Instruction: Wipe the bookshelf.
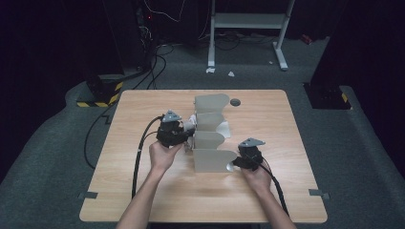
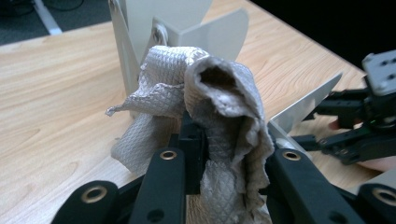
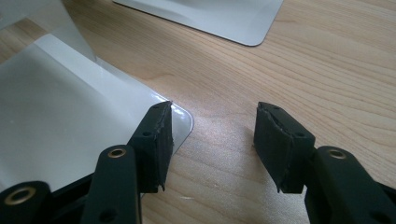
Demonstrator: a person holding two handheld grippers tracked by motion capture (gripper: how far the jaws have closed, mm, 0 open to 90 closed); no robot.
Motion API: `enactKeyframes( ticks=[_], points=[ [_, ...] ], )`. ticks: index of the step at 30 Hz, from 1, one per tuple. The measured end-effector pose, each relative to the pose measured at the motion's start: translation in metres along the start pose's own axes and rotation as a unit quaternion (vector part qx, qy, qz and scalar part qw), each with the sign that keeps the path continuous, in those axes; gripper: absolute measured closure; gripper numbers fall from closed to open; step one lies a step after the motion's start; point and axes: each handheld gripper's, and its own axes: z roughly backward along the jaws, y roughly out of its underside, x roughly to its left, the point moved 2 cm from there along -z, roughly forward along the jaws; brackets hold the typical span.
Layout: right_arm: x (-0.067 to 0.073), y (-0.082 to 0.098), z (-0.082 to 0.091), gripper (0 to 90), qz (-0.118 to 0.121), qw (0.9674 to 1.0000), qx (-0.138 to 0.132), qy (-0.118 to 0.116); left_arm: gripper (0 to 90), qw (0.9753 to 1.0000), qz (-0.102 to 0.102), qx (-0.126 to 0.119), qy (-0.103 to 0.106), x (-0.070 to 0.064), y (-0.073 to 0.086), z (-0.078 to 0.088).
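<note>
At frame centre of the high view, a grey divider rack (image 1: 210,133) stands on the wooden table (image 1: 143,200). The left gripper (image 1: 173,131), left of centre, clenches a crumpled paper towel (image 2: 210,107) held against the rack's partitions. The right gripper (image 3: 212,140), jaws spread and empty, sits at the rack's base plate (image 3: 56,126) corner. Wiping appears under way; how much remains cannot be judged.

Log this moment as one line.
left gripper: shut on crumpled paper towel | right gripper: open, at rack base plate corner | grey divider rack: upright on wooden table
</note>
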Motion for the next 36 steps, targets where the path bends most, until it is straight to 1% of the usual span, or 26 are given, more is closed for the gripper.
enactKeyframes(
  ticks=[4, 5, 6, 7, 9, 13, 17, 19, 21, 22, 26, 28, 30, 34, 36],
  points=[
    [0.0, 0.0, 0.0, 47.2, 0.0, 1.0, 0.0, 0.0, 73.5, 0.9999, -0.006, 0.013, -0.006, 0.0, 0.005, -0.006],
    [0.0, 0.0, 0.0, 47.2, 0.0, 1.0, 0.0, 0.0, 73.5, 0.9998, -0.004, 0.017, -0.006, 0.0, 0.007, -0.008],
    [0.0, 0.0, 0.0, 47.2, 0.0, 1.0, 0.0, 0.0, 73.5, 0.9998, -0.001, 0.02, -0.002, 0.001, 0.008, -0.01],
    [0.0, 0.0, 0.0, 47.2, 0.0, 1.0, 0.0, 0.0, 73.5, 0.9998, 0.005, 0.02, 0.007, 0.003, 0.01, -0.011],
    [0.0, 0.0, 0.0, 47.2, 0.0, 1.0, 0.0, 0.0, 73.5, 0.9998, 0.009, 0.016, 0.01, 0.004, 0.011, -0.011],
    [0.0, 0.0, 0.0, 47.2, 0.0, 1.0, 0.0, 0.0, 73.5, 0.9998, 0.005, 0.017, 0.005, 0.004, 0.013, -0.01],
    [0.0, 0.0, 0.0, 47.2, 0.001, 1.0, 0.0, 0.0, 73.5, 0.9999, 0.007, 0.015, 0.001, 0.006, 0.015, -0.007],
    [0.0, 0.0, 0.0, 47.2, 0.001, 1.0, 0.0, -0.001, 73.4, 0.9999, 0.012, 0.007, 0.001, 0.008, 0.012, -0.004],
    [0.0, 0.0, 0.0, 47.2, 0.001, 1.0, 0.0, -0.001, 73.5, 0.9995, 0.027, -0.004, 0.015, 0.011, 0.006, -0.001],
    [0.0, 0.0, 0.0, 47.1, 0.001, 1.0, 0.0, -0.001, 73.5, 0.9995, 0.027, -0.009, 0.015, 0.012, 0.002, 0.001],
    [0.0, 0.0, 0.0, 47.1, 0.001, 1.0, 0.0, -0.001, 73.5, 0.9999, 0.008, -0.014, 0.005, 0.009, -0.01, 0.004],
    [0.0, 0.0, 0.0, 47.2, 0.001, 1.0, 0.0, -0.001, 73.5, 0.9999, 0.005, -0.013, 0.0, 0.01, -0.012, 0.004],
    [0.0, 0.0, 0.0, 47.1, 0.001, 1.0, 0.0, -0.001, 73.5, 0.9999, 0.01, -0.013, 0.0, 0.012, -0.013, 0.002],
    [0.0, 0.0, 0.0, 47.0, 0.001, 1.0, 0.0, -0.001, 73.4, 0.9998, 0.018, -0.005, -0.004, 0.017, -0.009, -0.002],
    [0.0, 0.0, 0.0, 47.1, 0.001, 1.0, 0.0, -0.001, 73.5, 0.9998, 0.017, -0.001, -0.009, 0.018, -0.008, -0.004]
  ],
)
